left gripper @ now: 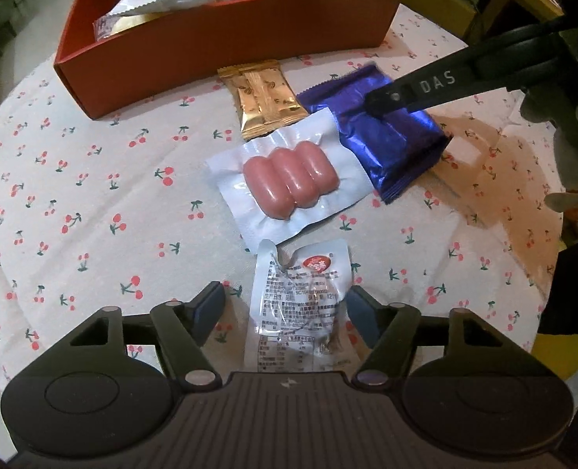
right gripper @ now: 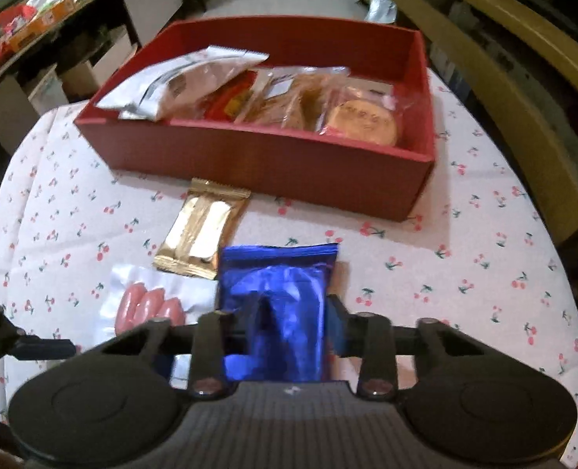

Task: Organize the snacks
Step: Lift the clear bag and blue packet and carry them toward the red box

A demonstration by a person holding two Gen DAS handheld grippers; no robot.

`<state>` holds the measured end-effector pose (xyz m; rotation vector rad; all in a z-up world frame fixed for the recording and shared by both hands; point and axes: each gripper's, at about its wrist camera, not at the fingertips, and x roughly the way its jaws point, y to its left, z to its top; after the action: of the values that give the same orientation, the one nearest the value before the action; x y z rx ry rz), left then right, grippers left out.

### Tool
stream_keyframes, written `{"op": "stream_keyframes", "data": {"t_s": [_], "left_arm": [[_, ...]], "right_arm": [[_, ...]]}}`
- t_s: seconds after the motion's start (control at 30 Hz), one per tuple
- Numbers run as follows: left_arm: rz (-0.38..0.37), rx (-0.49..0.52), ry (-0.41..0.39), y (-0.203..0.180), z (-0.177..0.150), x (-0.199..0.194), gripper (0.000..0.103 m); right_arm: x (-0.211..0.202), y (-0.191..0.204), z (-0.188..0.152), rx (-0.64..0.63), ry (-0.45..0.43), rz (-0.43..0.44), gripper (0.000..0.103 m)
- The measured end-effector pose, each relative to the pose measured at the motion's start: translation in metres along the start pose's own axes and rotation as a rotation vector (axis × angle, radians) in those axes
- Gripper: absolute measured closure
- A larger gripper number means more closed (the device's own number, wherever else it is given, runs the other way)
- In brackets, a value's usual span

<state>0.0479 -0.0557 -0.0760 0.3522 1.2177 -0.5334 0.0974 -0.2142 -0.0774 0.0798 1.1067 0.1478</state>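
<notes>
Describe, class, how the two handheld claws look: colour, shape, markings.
Both are matte black. Each left claw and right claw has a ribbed body, two round discs, hinged link arms with silvery pivot pins, and blue finger pads. One finger reads "DAS".

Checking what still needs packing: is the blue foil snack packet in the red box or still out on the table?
Out. The blue foil packet lies on the cherry-print tablecloth, in front of the red box.

The letters "DAS" are printed in white on the black finger of the right gripper (left gripper: 371,103) at the far right. On the near white sachet (left gripper: 296,305), small print is seen, too small to be read.
</notes>
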Motion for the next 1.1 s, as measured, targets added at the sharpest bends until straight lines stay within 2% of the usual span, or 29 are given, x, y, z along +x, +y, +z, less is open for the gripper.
{"op": "stream_keyframes", "data": {"t_s": [0.17, 0.27, 0.33, 0.37, 0.47, 0.53, 0.6, 0.63, 0.7, 0.77, 0.83, 0.87, 0.9, 0.97, 1.1], "left_arm": [[0.002, -0.015, -0.009, 0.001, 0.000, 0.000, 0.033], [-0.003, -0.021, -0.011, 0.002, 0.000, 0.000, 0.035], [-0.012, -0.024, -0.012, 0.003, 0.000, 0.000, 0.034], [-0.017, -0.027, -0.012, 0.004, -0.002, -0.001, 0.032], [-0.027, -0.029, -0.010, 0.003, -0.003, -0.004, 0.028], [-0.031, -0.026, -0.002, 0.002, -0.003, -0.003, 0.025], [-0.028, -0.018, 0.007, 0.001, -0.003, -0.001, 0.022], [-0.027, -0.013, 0.011, -0.001, -0.002, -0.001, 0.020], [-0.024, -0.008, 0.020, -0.005, -0.001, 0.002, 0.018], [-0.011, 0.008, 0.023, -0.008, -0.001, 0.003, 0.017], [0.003, 0.010, 0.025, -0.009, -0.003, 0.002, 0.021], [0.012, 0.011, 0.024, -0.008, -0.004, 0.000, 0.027], [0.019, 0.008, 0.021, -0.009, -0.004, -0.001, 0.031], [0.014, -0.011, 0.013, -0.006, -0.006, -0.005, 0.046], [0.010, -0.035, 0.007, -0.001, -0.010, -0.011, 0.047]], "right_arm": [[-0.008, -0.017, 0.001, 0.055, -0.016, 0.034, 0.066], [-0.010, -0.021, 0.005, 0.077, -0.018, 0.043, 0.063], [-0.009, -0.020, 0.008, 0.066, -0.015, 0.047, 0.051], [-0.007, -0.017, 0.008, 0.060, -0.005, 0.049, 0.042], [-0.002, -0.003, 0.004, 0.005, 0.036, 0.070, 0.039], [0.008, 0.009, 0.002, -0.046, 0.063, 0.026, 0.032], [0.014, 0.017, 0.000, -0.084, 0.070, 0.019, 0.023], [0.017, 0.023, 0.000, -0.108, 0.065, 0.001, 0.015], [0.021, 0.031, 0.001, -0.130, 0.040, -0.030, 0.011], [0.022, 0.028, 0.005, -0.103, 0.044, -0.007, 0.010], [0.017, 0.022, 0.003, -0.119, 0.030, -0.032, 0.027], [0.012, 0.016, 0.001, -0.114, 0.026, -0.032, 0.034], [0.009, 0.011, -0.002, -0.105, 0.030, -0.023, 0.035], [0.002, 0.004, -0.012, -0.094, 0.037, -0.026, 0.036], [-0.016, -0.004, -0.017, -0.057, -0.014, -0.006, 0.037]]}}
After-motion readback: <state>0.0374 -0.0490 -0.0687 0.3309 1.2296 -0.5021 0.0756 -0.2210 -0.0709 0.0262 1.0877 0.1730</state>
